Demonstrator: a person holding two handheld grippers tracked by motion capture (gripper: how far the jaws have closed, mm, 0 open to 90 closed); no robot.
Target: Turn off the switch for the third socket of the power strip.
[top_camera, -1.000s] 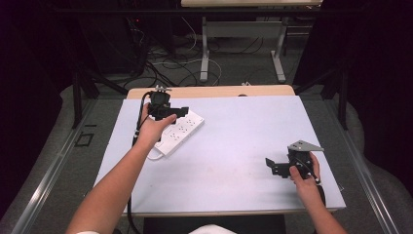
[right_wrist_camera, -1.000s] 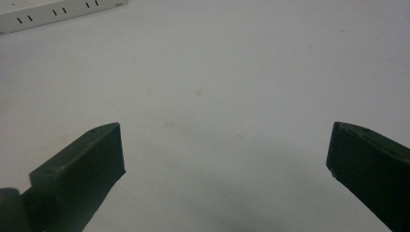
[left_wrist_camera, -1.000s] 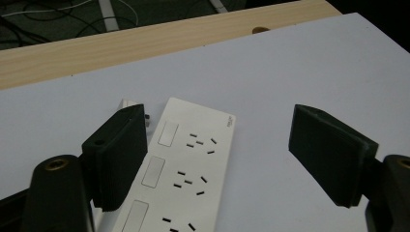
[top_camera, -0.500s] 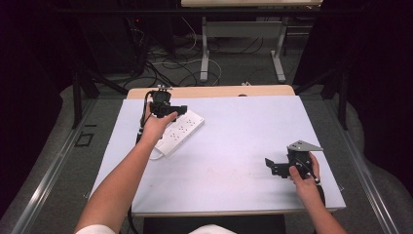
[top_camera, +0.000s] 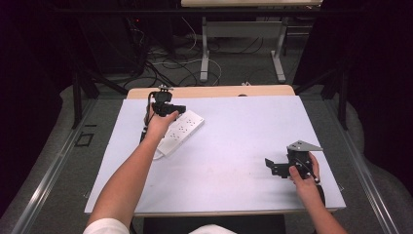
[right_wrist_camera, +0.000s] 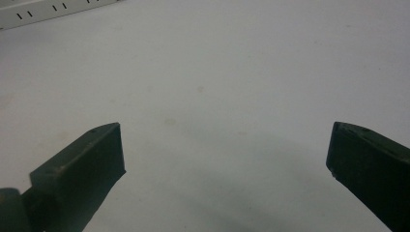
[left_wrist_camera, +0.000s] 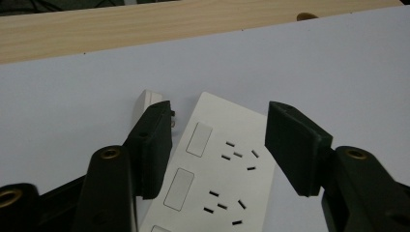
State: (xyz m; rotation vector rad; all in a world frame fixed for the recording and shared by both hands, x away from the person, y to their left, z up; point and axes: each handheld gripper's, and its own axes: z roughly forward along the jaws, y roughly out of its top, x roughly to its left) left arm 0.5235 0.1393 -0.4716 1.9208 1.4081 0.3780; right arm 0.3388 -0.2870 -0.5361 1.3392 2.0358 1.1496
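Left gripper (left_wrist_camera: 220, 145) straddling far end of white power strip (top_camera: 181, 131) at table's (top_camera: 243, 195) 10 o'clock, jaws half-spread and just closing, pads not yet pressing; likely lining up a pinch across its width. Right gripper (right_wrist_camera: 225, 159) parked at 4 o'clock, jaws spread wide, empty. Left gripper view resolves socket slots (left_wrist_camera: 239, 154); high view gives overall layout.

The power strip (left_wrist_camera: 227, 159) looks like smooth white plastic with a faint sheen. The surface (top_camera: 243, 141) is matt pale grey, lightly stained, with a bare light-wood strip (left_wrist_camera: 145, 24) at its twelve o'clock edge. The left gripper (left_wrist_camera: 220, 142) has matt black plastic jaws with brass-coloured metal rivets.
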